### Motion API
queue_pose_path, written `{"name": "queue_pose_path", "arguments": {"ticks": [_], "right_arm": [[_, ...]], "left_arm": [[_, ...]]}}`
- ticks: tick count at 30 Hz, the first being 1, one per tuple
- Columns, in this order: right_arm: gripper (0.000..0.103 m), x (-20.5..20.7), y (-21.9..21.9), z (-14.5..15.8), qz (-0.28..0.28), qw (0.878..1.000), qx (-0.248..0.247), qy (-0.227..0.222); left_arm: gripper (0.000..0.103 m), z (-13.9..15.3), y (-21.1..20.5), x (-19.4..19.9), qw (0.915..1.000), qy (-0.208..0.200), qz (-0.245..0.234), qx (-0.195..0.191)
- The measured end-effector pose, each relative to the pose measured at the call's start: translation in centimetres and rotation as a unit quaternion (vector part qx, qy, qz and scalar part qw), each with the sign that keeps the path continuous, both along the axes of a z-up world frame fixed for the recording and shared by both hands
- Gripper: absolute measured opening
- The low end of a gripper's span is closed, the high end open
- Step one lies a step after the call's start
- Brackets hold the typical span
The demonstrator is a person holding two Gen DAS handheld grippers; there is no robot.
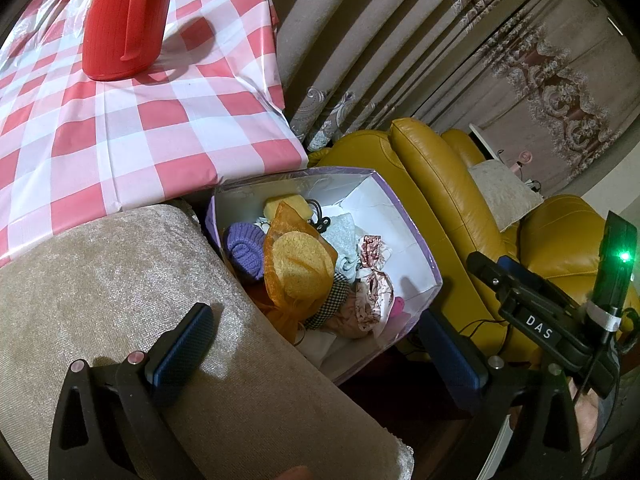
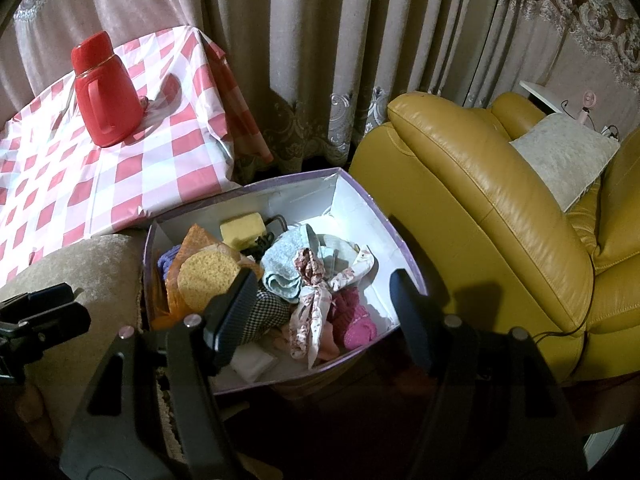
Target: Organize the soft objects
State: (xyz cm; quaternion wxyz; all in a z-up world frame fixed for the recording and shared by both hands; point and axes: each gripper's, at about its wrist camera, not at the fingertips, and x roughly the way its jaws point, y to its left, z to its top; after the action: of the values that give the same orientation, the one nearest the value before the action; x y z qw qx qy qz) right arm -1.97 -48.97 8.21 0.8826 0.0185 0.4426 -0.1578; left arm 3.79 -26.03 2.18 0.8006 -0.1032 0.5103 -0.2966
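Observation:
A purple-rimmed white box (image 1: 416,236) (image 2: 360,208) holds several soft things: a round yellow sponge (image 1: 302,264) (image 2: 208,280) on orange mesh, a purple knit piece (image 1: 242,248), a light blue towel (image 2: 286,260), a floral cloth (image 2: 316,300), a pink knit piece (image 2: 356,320) and a checked cloth (image 2: 266,314). My left gripper (image 1: 320,344) is open and empty above the box's near edge. My right gripper (image 2: 320,312) is open and empty just over the box's contents. The right gripper's body also shows in the left wrist view (image 1: 540,320).
A table with a red-and-white checked cloth (image 1: 132,128) (image 2: 132,176) carries a red jug (image 1: 126,20) (image 2: 106,92). A beige cushion (image 1: 160,320) lies left of the box. A yellow leather armchair (image 2: 480,208) with a pale cushion (image 2: 560,156) stands right. Curtains hang behind.

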Motion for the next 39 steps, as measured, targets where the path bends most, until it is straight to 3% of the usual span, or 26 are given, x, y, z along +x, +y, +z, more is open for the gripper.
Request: {"name": "queue_pose_path", "arguments": {"ticks": [39], "right_arm": [[0.073, -0.06, 0.03, -0.14, 0.000, 1.000, 0.001, 0.001]], "left_arm": [[0.103, -0.25, -0.23, 0.38, 1.0000, 0.004, 0.006, 0.000]]}}
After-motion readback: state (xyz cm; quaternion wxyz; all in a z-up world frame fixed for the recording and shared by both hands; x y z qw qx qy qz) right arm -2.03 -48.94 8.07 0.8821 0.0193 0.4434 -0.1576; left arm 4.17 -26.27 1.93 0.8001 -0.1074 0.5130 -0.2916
